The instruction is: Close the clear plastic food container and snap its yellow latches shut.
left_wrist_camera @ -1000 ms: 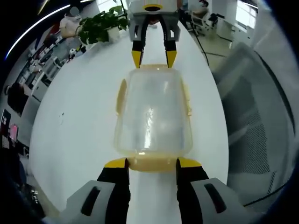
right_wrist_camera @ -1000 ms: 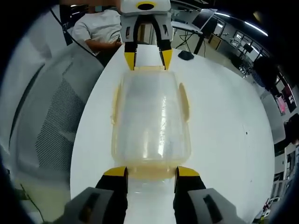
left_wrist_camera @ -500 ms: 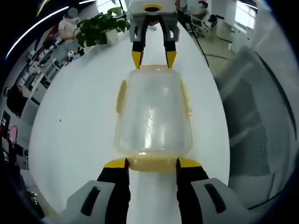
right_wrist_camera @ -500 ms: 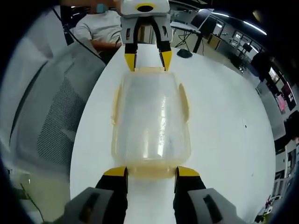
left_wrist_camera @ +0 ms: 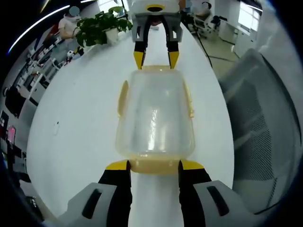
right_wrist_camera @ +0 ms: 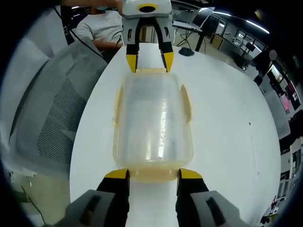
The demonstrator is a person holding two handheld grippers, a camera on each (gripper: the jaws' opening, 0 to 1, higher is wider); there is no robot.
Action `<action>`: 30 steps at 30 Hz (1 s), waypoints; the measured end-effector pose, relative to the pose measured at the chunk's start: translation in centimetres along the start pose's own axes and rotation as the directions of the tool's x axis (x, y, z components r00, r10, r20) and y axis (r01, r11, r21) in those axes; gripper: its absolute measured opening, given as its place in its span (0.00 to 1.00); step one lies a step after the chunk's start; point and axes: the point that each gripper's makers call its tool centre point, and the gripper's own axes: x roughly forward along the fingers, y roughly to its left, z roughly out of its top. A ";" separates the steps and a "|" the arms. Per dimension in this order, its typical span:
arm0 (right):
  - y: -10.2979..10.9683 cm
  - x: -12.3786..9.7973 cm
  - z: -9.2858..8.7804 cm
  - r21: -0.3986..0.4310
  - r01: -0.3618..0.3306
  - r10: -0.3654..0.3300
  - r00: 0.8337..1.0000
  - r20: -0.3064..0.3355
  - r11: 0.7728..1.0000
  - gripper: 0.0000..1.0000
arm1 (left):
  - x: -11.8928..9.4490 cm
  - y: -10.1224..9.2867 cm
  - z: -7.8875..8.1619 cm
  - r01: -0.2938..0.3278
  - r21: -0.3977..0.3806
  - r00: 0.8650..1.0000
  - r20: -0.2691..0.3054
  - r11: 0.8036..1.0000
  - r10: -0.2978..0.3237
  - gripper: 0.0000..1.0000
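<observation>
Two tools, left tool (left_wrist_camera: 154,165) and right tool (right_wrist_camera: 147,172), are spread, each bracketing one end latch along the clear container's (left_wrist_camera: 155,116) long axis, equally near.

the food container (left_wrist_camera: 155,118) is clear with pale yellow latches (left_wrist_camera: 154,165). the tabletop (left_wrist_camera: 80,123) is plain white. each hand-held gripper (left_wrist_camera: 153,164) is grey and black with yellow tips. the chair (right_wrist_camera: 52,118) is grey mesh.
</observation>
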 end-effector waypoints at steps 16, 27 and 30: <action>-0.1 0.2 -0.6 0.022 -0.012 0.012 1.000 0.005 1.000 0.36 | 1.0 0.2 -0.1 0.018 -0.002 1.000 0.008 1.000 -0.018 0.36; 0.1 0.3 -0.8 0.038 -0.018 0.017 1.000 0.013 0.999 0.36 | 1.2 0.2 -0.1 0.027 0.000 1.000 0.011 1.000 -0.027 0.36; 0.2 0.3 -0.8 0.026 -0.014 0.013 1.000 0.021 1.000 0.36 | 1.2 0.1 -0.1 0.028 -0.001 1.000 0.013 1.000 -0.028 0.37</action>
